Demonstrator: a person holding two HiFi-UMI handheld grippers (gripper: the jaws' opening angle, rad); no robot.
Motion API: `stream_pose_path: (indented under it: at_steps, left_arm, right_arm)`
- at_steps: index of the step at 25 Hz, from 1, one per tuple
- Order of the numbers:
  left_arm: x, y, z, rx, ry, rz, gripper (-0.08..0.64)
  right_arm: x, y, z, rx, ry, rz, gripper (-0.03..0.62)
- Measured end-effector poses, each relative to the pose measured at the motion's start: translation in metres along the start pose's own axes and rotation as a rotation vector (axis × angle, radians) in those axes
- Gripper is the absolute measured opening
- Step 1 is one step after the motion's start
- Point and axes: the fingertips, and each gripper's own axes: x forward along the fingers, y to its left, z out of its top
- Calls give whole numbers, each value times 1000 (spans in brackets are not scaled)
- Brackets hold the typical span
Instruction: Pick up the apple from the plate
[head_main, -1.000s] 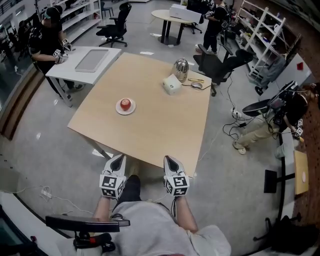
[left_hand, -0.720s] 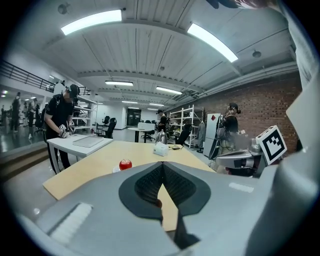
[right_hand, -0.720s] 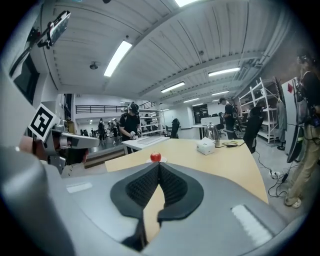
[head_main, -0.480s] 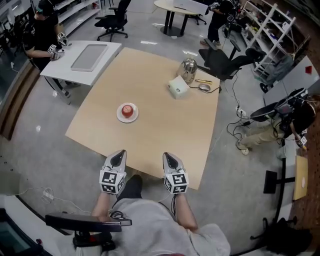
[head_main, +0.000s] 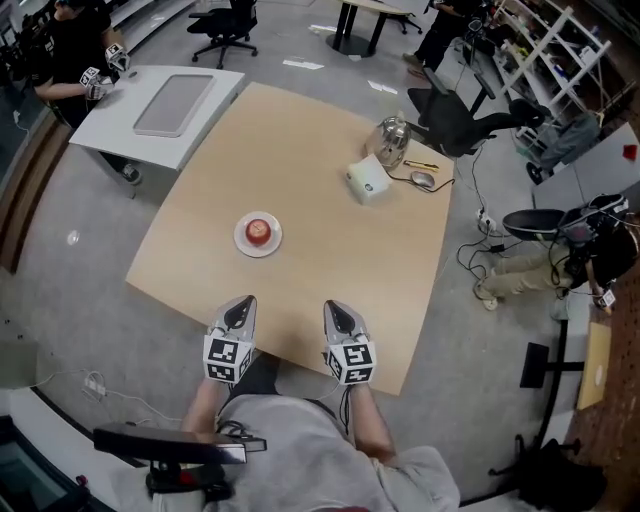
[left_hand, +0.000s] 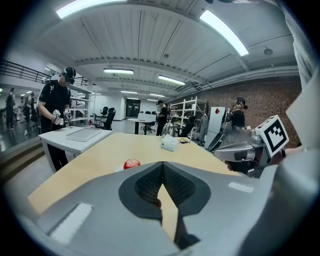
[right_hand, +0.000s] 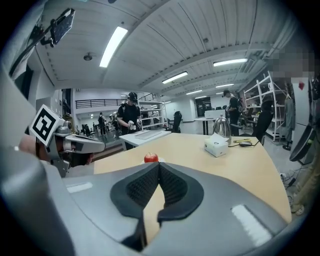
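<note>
Both hand-held grippers (head_main: 240, 306) (head_main: 336, 309) neared the apple (head_main: 258, 230), clenched empty as only gripper views show

Bright ceiling strip lights (left_hand: 227, 32) (fisheye-warped edges), sharp focus.

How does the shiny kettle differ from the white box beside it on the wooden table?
The kettle is rounded, mirror-bright metal, while the white box is blocky and matte. In the right gripper view the kettle stands taller than the box. The kettle also sits farther from the person and the box a little nearer. Both stand close together on the far right part of the wooden table. Whether they touch cannot be told.
</note>
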Motion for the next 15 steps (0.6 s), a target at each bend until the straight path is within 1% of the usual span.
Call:
stream_pose_path:
  at_steps: [3,6,10,15]
  left_arm:
    - [12,14,-3,15,20,6,20]
    - [21,27,-7,8,44,6,20]
    - [35,44,-19,14,101,20,20]
    - [58,60,-23,43,119,0,20]
  right_arm:
    - [19,1,-1,-1,19,7,6]
    - [35,6,-3,6,39,17,6]
    - [51,11,-5,9,65,28,6]
    - [67,7,-10,23,94,16,6]
